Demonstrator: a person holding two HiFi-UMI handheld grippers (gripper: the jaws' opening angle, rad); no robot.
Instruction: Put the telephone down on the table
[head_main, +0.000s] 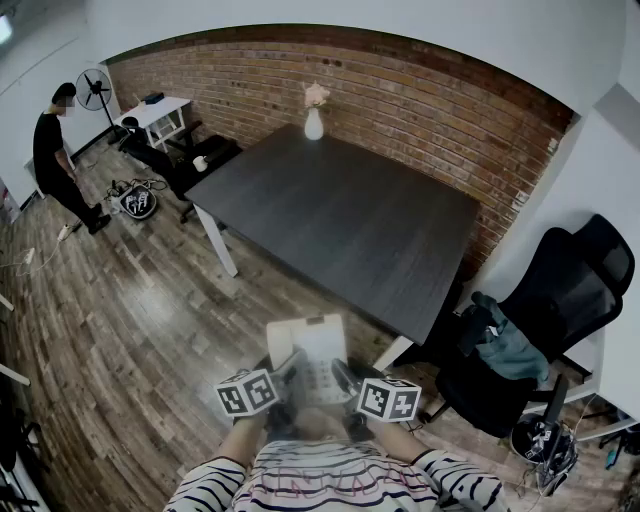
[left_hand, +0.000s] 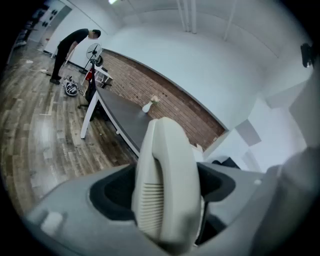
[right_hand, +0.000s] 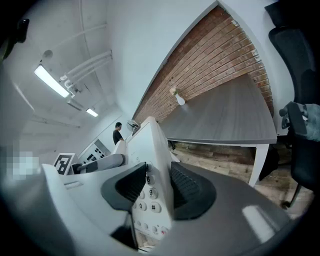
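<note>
A cream-white telephone (head_main: 312, 350) hangs in the air close to my body, short of the near corner of the dark table (head_main: 340, 220). My left gripper (head_main: 288, 372) is shut on its left side, where the handset (left_hand: 169, 150) fills the gap between the jaws of that gripper (left_hand: 165, 189). My right gripper (head_main: 346, 378) is shut on the right side of the telephone (right_hand: 146, 145), and the pads of this gripper (right_hand: 159, 190) press at the keypad. The table (right_hand: 225, 117) lies ahead and below.
A white vase with a flower (head_main: 314, 115) stands at the table's far edge by the brick wall. A black office chair (head_main: 560, 300) with a garment is on the right. A person (head_main: 55, 160) stands far left near a fan (head_main: 95, 88) and a small white table (head_main: 160, 108).
</note>
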